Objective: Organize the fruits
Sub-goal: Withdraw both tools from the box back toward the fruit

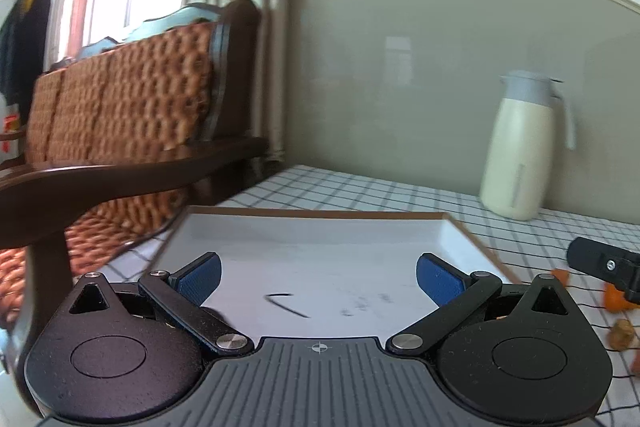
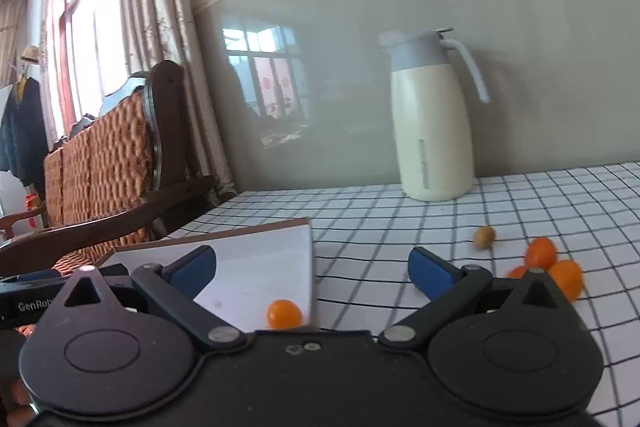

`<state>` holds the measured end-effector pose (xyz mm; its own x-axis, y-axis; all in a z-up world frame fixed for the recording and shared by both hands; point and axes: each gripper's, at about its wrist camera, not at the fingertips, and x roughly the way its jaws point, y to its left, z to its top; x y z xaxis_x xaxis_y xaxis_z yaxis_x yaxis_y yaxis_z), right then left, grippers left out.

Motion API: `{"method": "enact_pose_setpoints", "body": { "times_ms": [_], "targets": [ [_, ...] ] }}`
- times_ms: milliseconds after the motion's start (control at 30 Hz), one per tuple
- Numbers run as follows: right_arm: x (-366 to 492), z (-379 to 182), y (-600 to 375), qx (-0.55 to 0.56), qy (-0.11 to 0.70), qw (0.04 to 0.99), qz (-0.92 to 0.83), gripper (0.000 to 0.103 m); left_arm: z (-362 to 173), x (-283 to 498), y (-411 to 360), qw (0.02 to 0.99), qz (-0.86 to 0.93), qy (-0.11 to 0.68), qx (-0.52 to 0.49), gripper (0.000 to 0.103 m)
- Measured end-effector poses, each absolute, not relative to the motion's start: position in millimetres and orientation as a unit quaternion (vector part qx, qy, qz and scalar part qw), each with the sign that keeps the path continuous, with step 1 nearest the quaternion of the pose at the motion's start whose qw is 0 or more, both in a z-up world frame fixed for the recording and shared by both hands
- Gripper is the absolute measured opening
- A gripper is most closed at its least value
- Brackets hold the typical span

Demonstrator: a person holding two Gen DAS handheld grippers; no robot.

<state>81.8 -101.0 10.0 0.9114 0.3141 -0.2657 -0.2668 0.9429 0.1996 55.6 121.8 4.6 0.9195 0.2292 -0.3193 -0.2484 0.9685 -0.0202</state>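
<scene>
Kumquat (image 2: 284,313) lies in tray (image 2: 256,259); right claw (image 2: 312,269) spread, empty.

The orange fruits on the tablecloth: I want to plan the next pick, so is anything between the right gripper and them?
Nothing visible. The right gripper is open and empty; only bare checked tablecloth lies between it and the orange fruits.

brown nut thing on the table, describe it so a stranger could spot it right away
Start at the cream jug with the grey lid on the checked tablecloth. Nearer the camera lies a small brown oval nut, just left of the orange fruits. It alone is dull brown.
</scene>
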Motion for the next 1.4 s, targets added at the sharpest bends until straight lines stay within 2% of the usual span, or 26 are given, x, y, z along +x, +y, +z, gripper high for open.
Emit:
{"method": "enact_pose_setpoints", "body": {
  "times_ms": [400,500,767,1133,1200,1333,1400],
  "targets": [
    [71,9,-152,0.080,0.170,0.980,0.068,0.097,2,60,65,0.984,0.055,0.170,0.007,0.103],
    [67,8,-162,0.083,0.174,0.980,0.052,0.094,1,60,54,0.984,0.036,0.172,0.007,0.103],
    [60,3,-188,0.090,0.184,0.978,0.027,0.069,-3,60,25,0.984,-0.002,0.176,0.016,0.103],
    [52,-4,-213,0.089,0.201,0.976,0.001,0.044,-9,62,-8,0.981,-0.045,0.188,0.019,0.101],
    [51,-6,-218,0.088,0.204,0.975,-0.002,0.040,-10,64,-16,0.980,-0.055,0.192,0.023,0.091],
    [48,-10,-226,0.085,0.212,0.973,-0.005,0.032,-16,68,-29,0.976,-0.073,0.204,0.028,0.085],
    [47,-12,-229,0.085,0.217,0.972,-0.003,0.030,-18,70,-35,0.974,-0.082,0.210,0.032,0.077]
  ]
}}
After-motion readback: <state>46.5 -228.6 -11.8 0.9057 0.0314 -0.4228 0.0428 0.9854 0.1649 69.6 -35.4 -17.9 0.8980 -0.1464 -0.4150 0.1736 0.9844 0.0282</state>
